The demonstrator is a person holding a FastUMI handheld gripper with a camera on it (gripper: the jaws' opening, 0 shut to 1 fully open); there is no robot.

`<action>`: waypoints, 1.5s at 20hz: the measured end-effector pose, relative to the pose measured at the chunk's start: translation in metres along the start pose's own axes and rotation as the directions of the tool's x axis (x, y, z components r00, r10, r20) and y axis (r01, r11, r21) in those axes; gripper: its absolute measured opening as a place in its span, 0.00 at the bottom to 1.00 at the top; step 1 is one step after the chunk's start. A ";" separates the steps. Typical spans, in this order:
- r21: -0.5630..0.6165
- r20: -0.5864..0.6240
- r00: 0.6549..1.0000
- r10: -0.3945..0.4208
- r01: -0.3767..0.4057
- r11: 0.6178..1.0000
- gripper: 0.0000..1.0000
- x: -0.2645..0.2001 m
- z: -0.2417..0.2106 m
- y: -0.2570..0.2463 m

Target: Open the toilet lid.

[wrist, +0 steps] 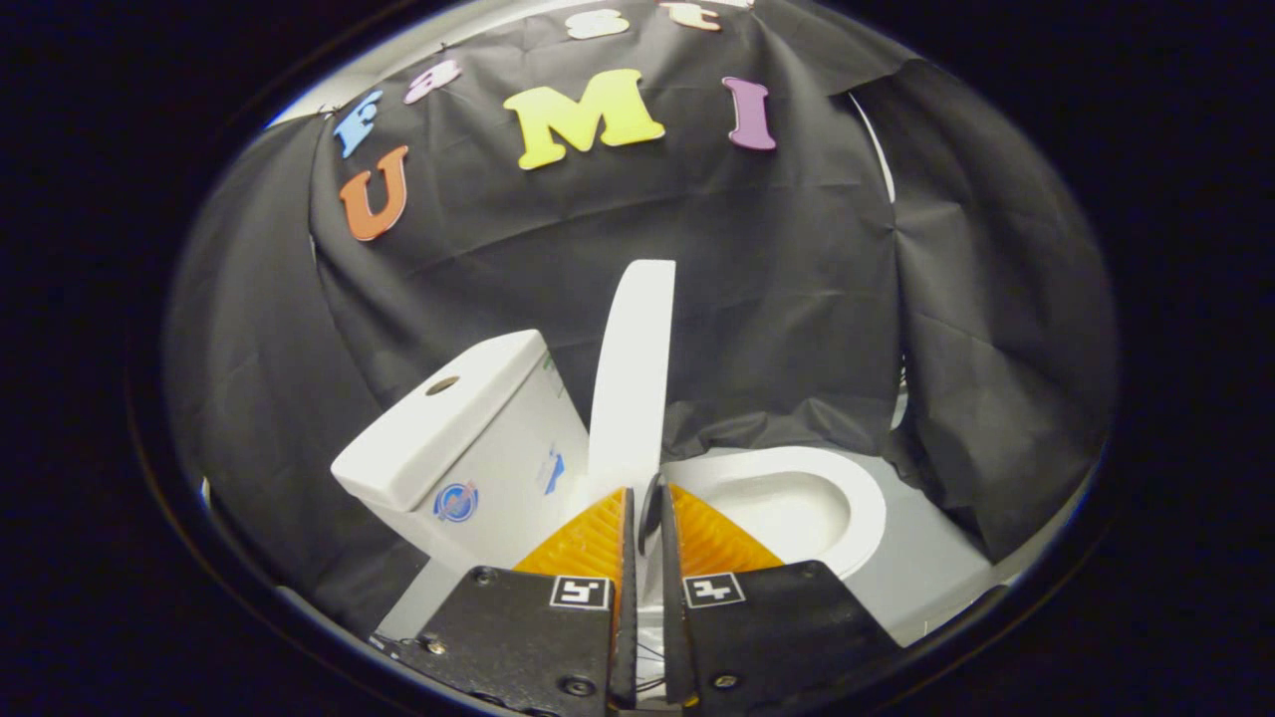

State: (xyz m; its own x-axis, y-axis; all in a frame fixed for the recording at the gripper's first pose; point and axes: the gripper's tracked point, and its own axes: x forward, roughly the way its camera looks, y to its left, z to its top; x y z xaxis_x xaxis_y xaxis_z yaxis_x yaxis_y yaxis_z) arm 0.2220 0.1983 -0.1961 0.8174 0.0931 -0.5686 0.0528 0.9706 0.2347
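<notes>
The white toilet lid [634, 368] stands raised, nearly upright, and I see it almost edge-on. It rises straight up from my fingertips, between the tank [468, 438] to its left and the open seat and bowl [797, 503] to its right. My gripper [647, 495] is closed to a narrow slit at the lid's lower side edge. White shows in the slit, so both fingers seem to press on the lid's edge. The lid's top stands clear of the tank.
Black cloth hangs close behind and on both sides of the toilet. A pale floor [926, 578] shows beside the bowl on the right. The tank top has a round hole [441, 384].
</notes>
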 end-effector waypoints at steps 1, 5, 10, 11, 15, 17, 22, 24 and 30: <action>-0.005 0.000 1.000 0.011 -0.011 1.000 0.14 0.002 -0.001 0.006; -0.031 0.000 0.999 0.051 -0.051 0.998 0.14 0.002 -0.002 0.028; -0.053 0.000 0.998 0.067 -0.067 0.996 0.14 0.003 -0.003 0.043; -0.056 0.000 0.998 0.070 -0.070 0.996 0.14 0.002 -0.004 0.044; -0.078 -0.001 0.997 0.080 -0.080 0.994 0.14 0.005 -0.005 0.054; -0.094 -0.003 0.996 0.088 -0.088 0.992 0.15 0.006 -0.005 0.059; -0.102 -0.023 0.993 0.119 -0.121 0.987 0.17 0.008 -0.012 0.071; -0.097 -0.033 0.991 0.131 -0.134 0.986 0.18 0.009 -0.016 0.077; -0.148 -0.051 0.987 0.155 -0.161 0.976 0.19 0.012 -0.021 0.099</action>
State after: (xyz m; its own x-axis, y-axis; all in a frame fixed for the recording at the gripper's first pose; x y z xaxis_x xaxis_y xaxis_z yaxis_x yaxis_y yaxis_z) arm 0.2254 0.2999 -0.1965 0.7851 0.2536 -0.5650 -0.1651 0.9650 0.2036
